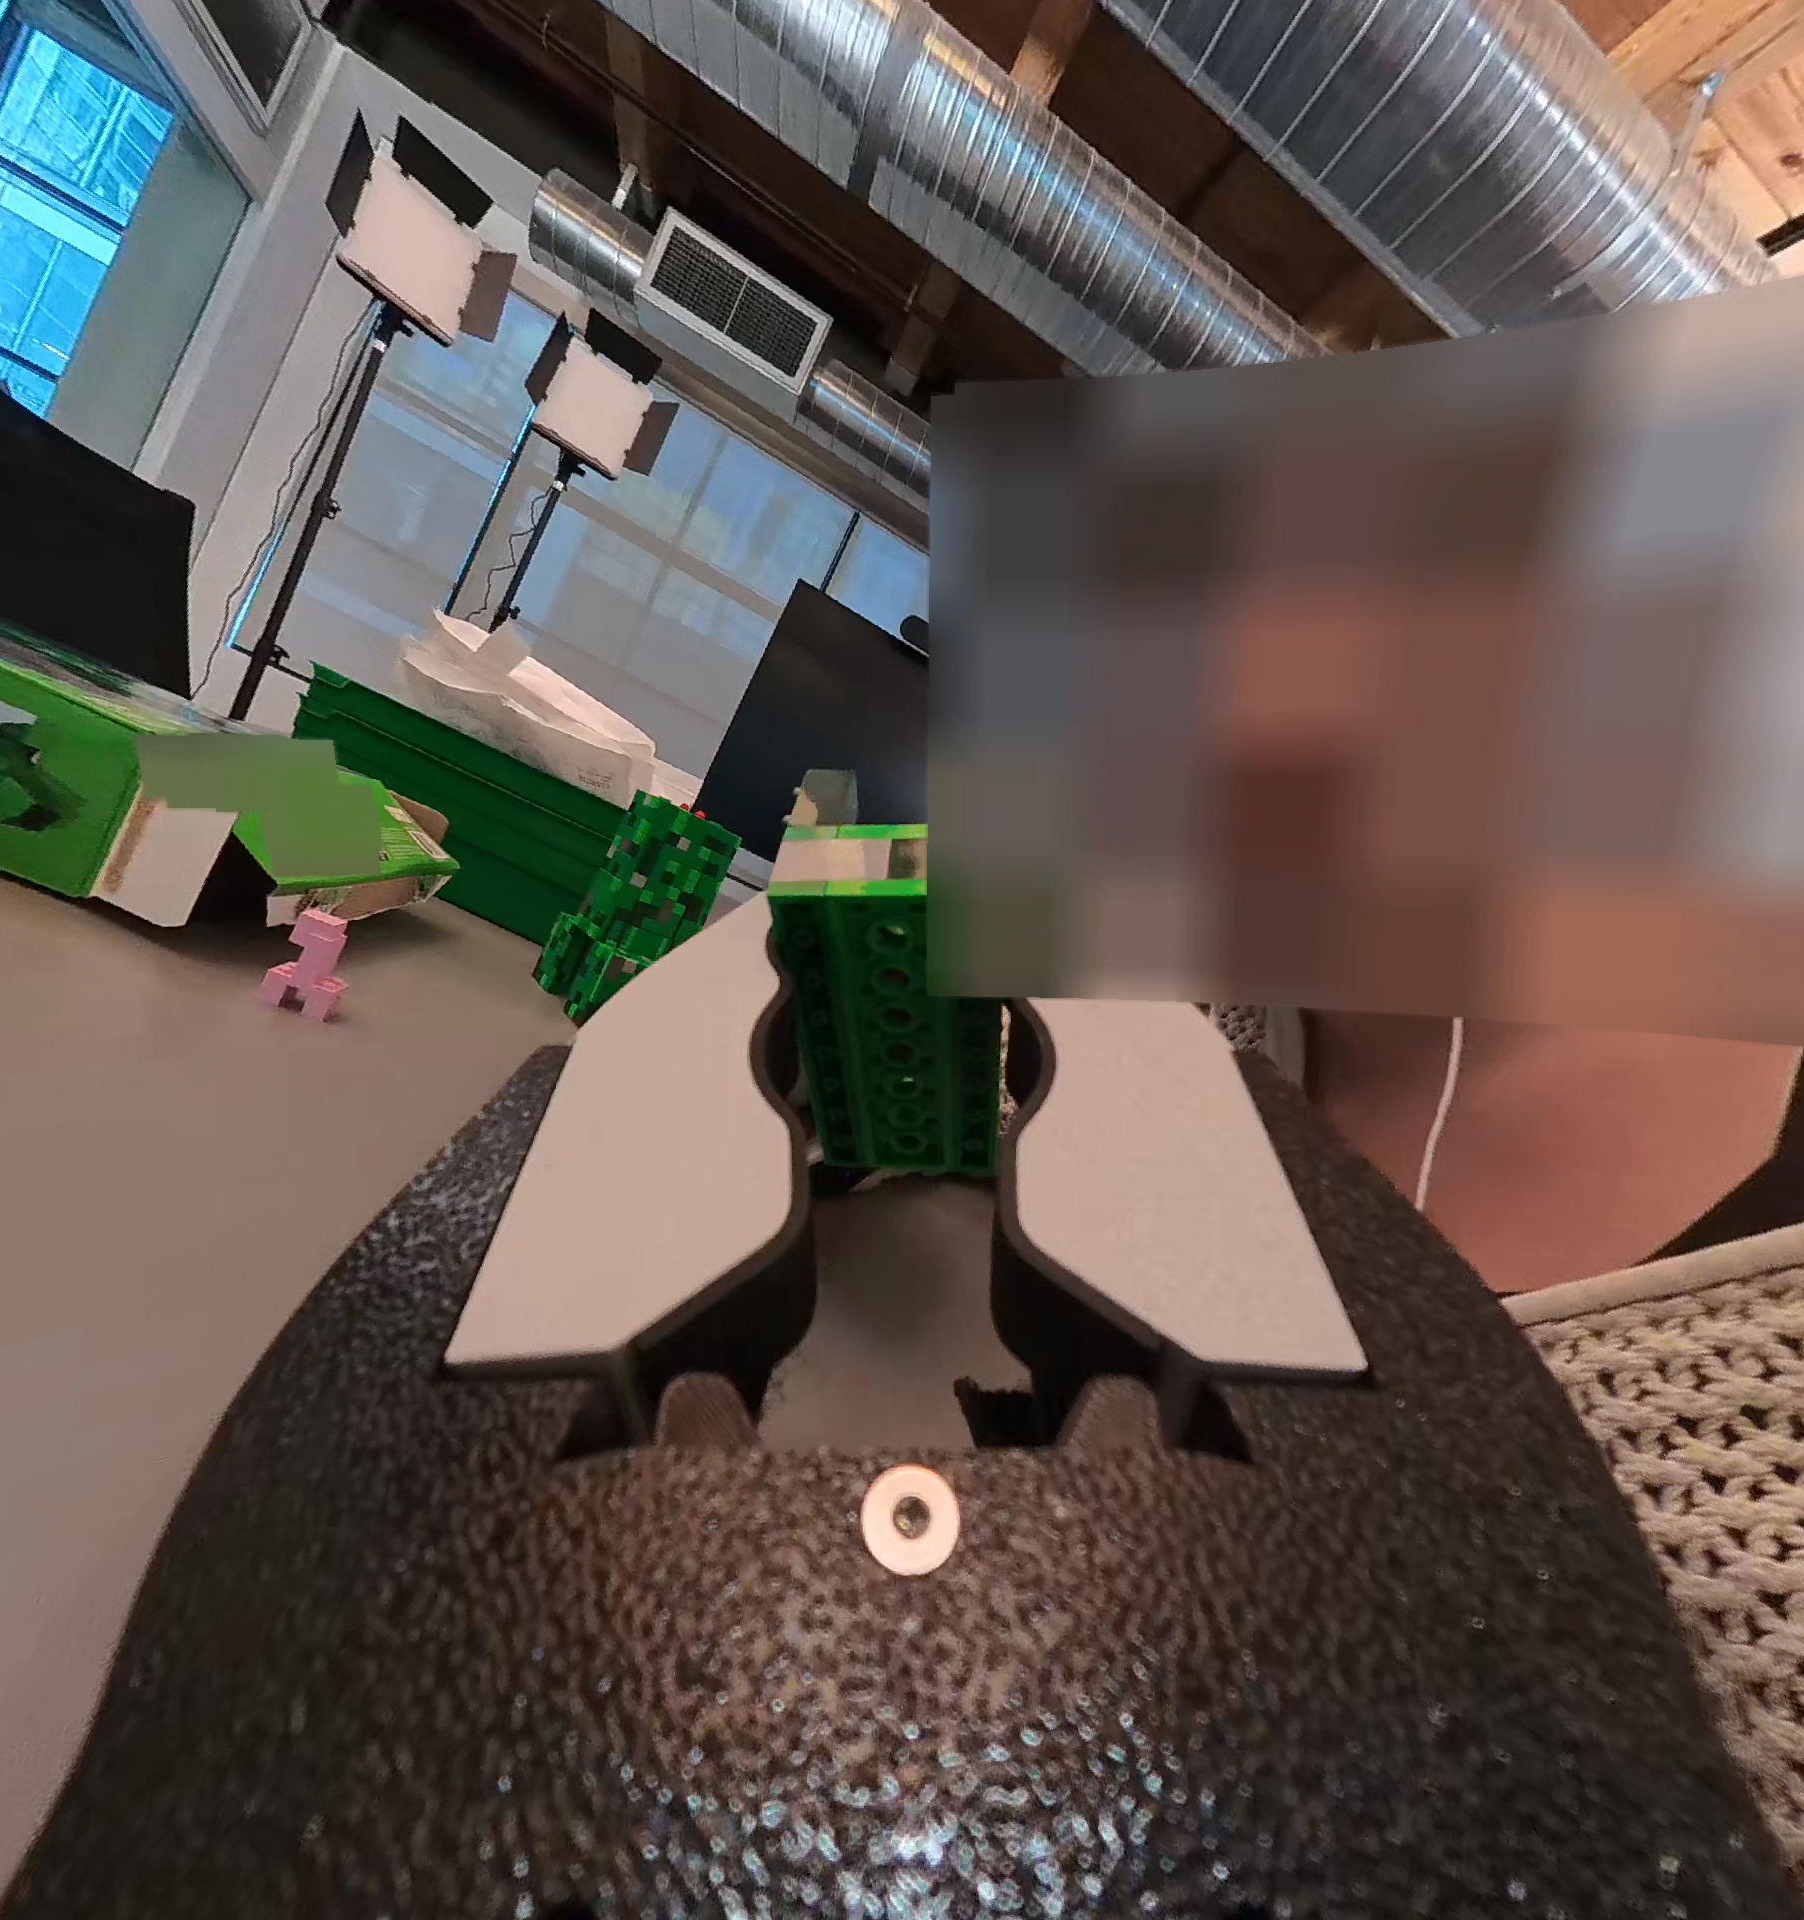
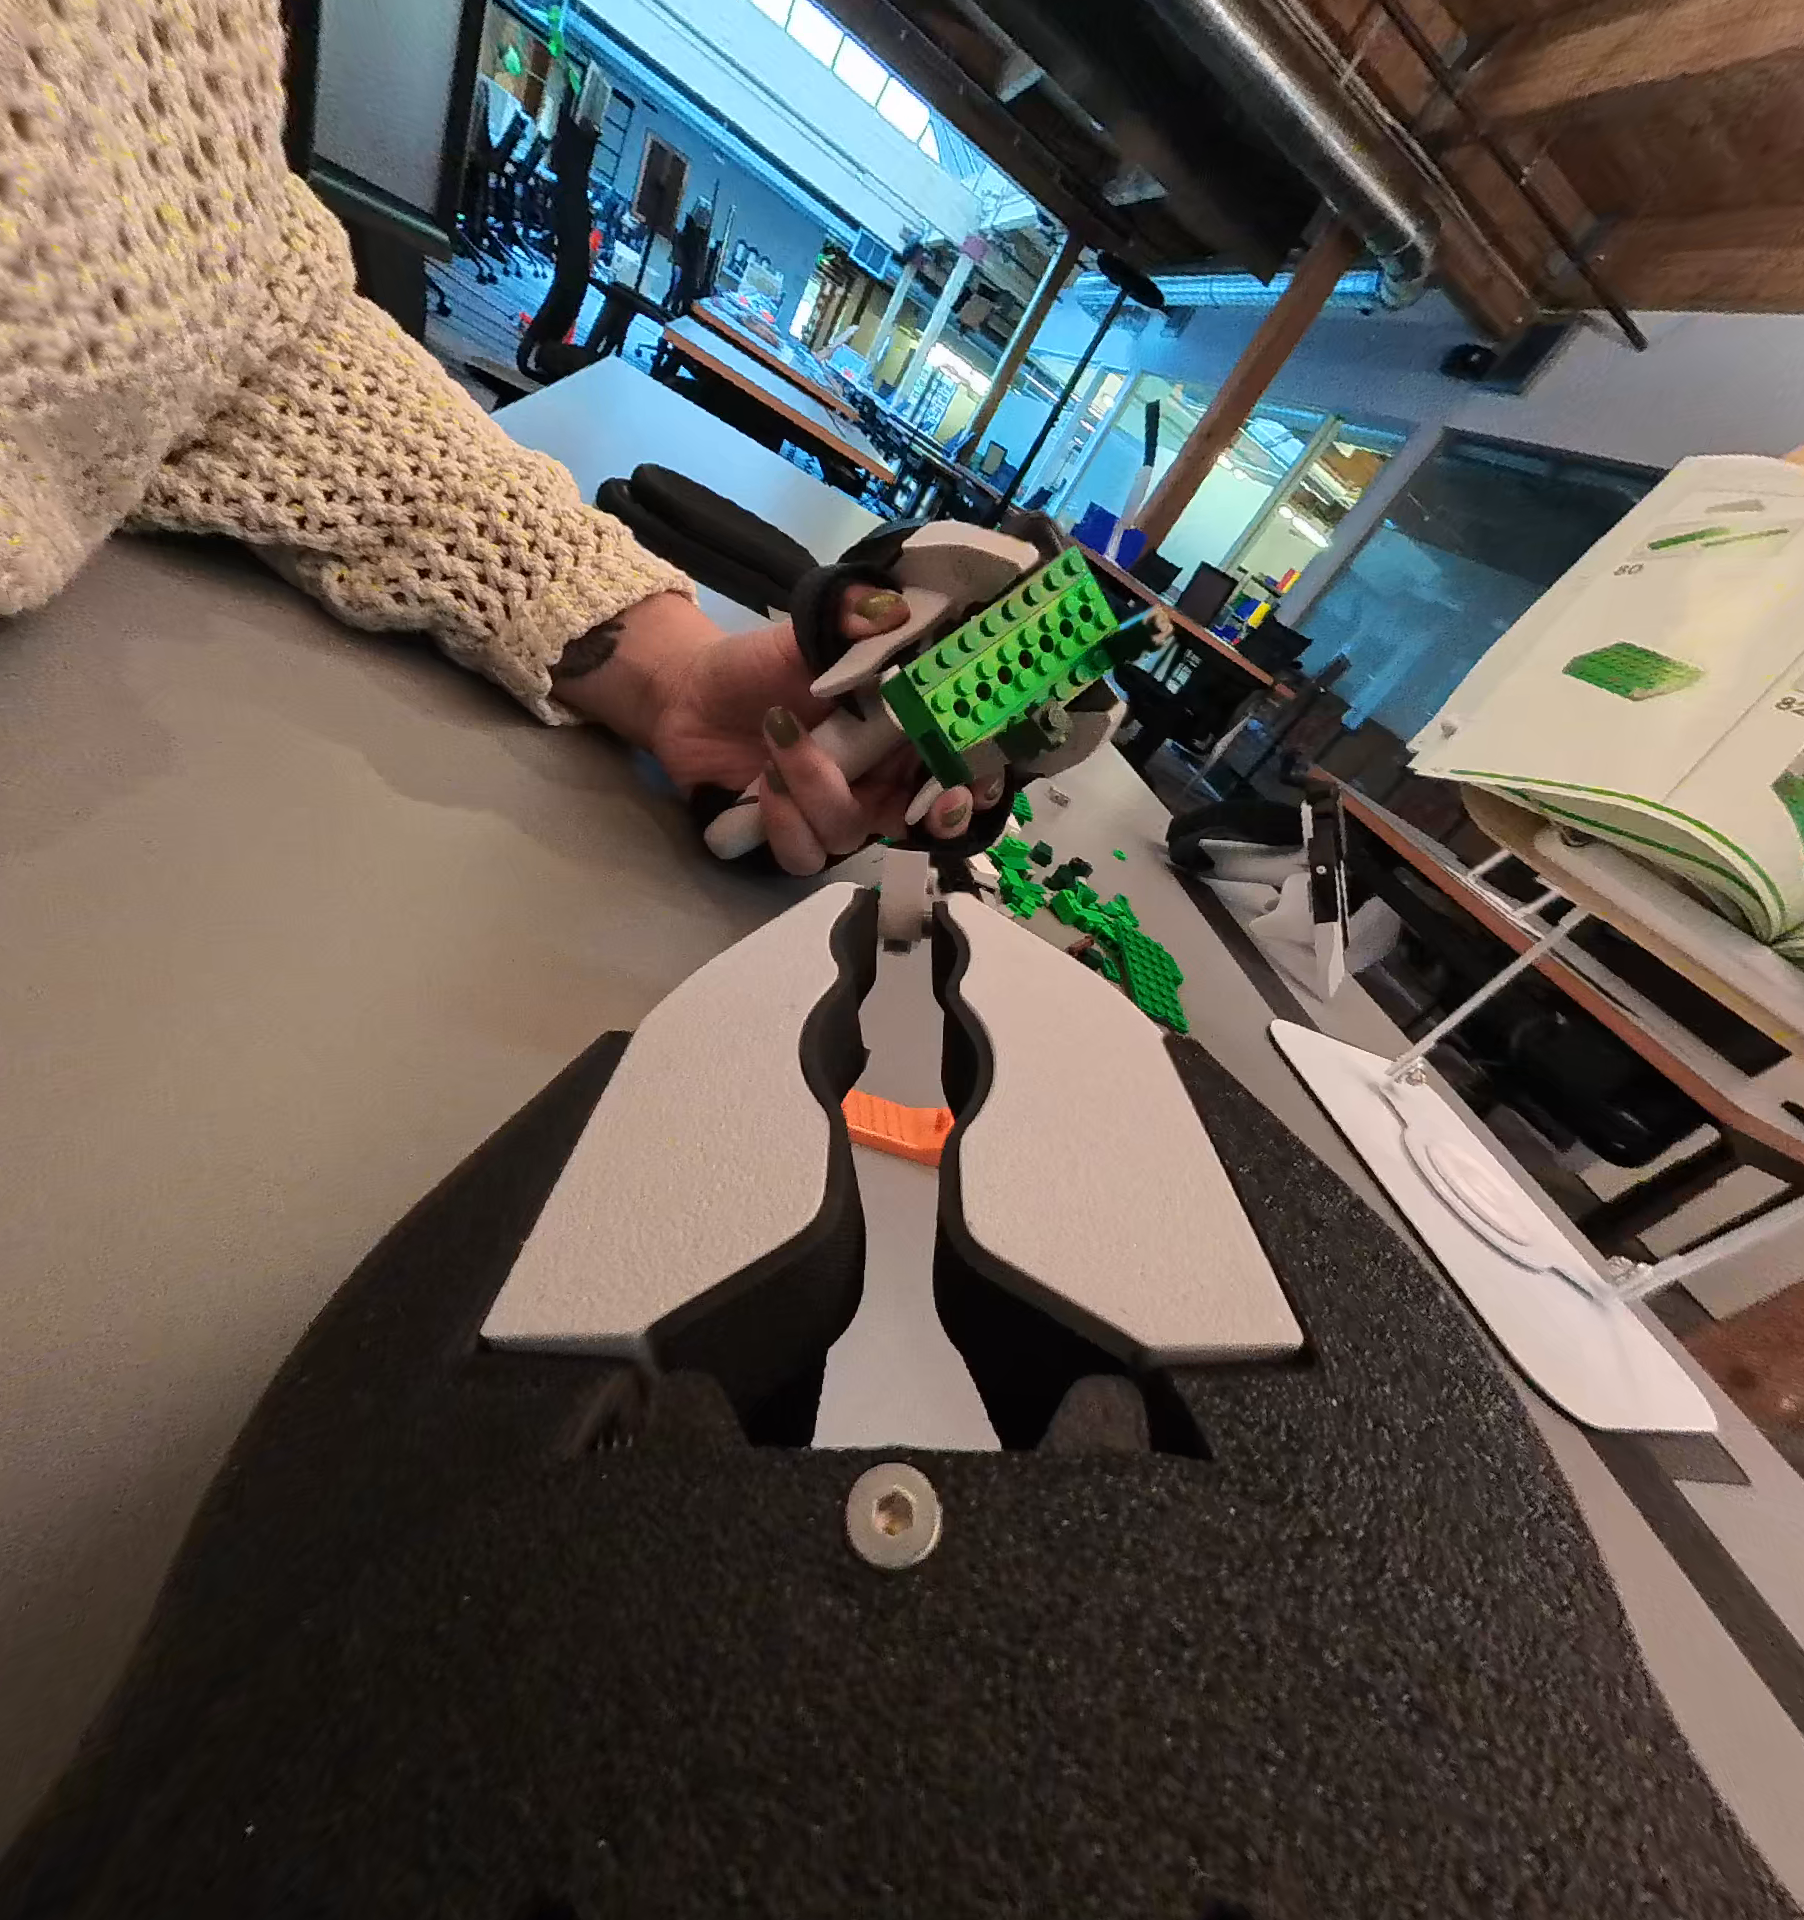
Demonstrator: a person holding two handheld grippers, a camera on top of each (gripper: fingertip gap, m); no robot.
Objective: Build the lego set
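Note:
My left gripper (image 1: 893, 997) is shut on a green lego assembly (image 1: 893, 1049) of studded bricks with holes, held up off the grey table (image 1: 150, 1195). In the right wrist view a hand (image 2: 742, 727) holds that gripper with the green assembly (image 2: 1012, 655) tilted in the air. My right gripper (image 2: 906, 912) is just below it, shut on a small light grey lego piece (image 2: 903, 883) that sticks out past the fingertips. The far end of the assembly is hidden by a blurred patch in the left wrist view.
Loose green pieces (image 2: 1074, 904) and a green plate (image 2: 1152, 961) lie on the table. An orange piece (image 2: 896, 1132) lies under my right gripper. An open instruction booklet (image 2: 1708, 675) rests on a white stand (image 2: 1480, 1195). A green blocky model (image 1: 659, 883), a pink figure (image 1: 306, 971) and a green box (image 1: 67, 800) stand farther off.

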